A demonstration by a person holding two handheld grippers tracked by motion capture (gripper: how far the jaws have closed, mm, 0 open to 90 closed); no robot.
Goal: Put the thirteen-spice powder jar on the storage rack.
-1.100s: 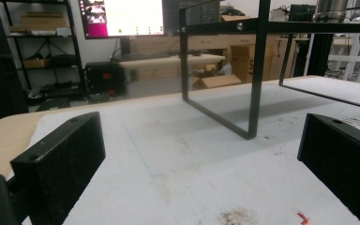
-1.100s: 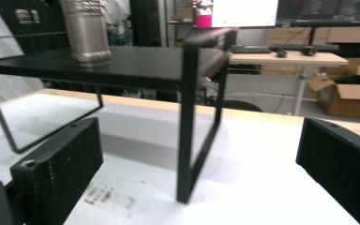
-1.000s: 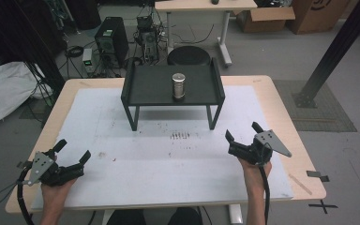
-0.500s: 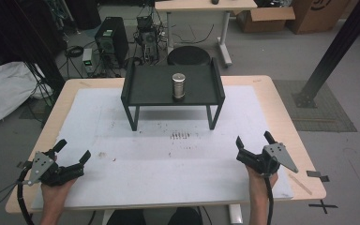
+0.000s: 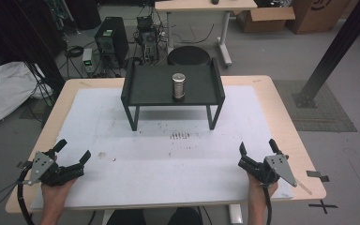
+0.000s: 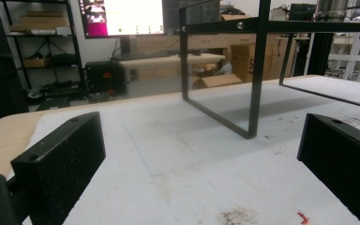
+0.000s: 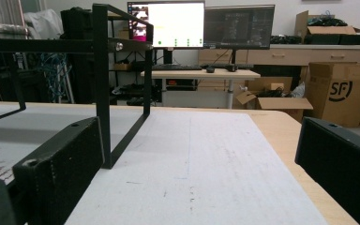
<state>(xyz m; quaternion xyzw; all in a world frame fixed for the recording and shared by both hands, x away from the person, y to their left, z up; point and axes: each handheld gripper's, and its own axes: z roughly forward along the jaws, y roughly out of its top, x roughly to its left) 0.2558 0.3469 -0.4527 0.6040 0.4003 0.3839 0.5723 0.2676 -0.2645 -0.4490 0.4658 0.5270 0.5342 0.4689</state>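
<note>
Left gripper and right gripper are rested low in frame, fingers wide and empty; metal cylinder sits on black raised tray, likely staged for pickup.

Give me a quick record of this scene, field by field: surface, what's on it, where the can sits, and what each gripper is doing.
surface: wooden table covered by a white mat
stand: black raised tray on legs, at the far middle of the mat
can: metal cylinder, upright on the tray
left gripper: open, holding nothing, low at the mat's near left
right gripper: open, holding nothing, at the mat's near right
contact: neither gripper touches the tray or the can
</note>
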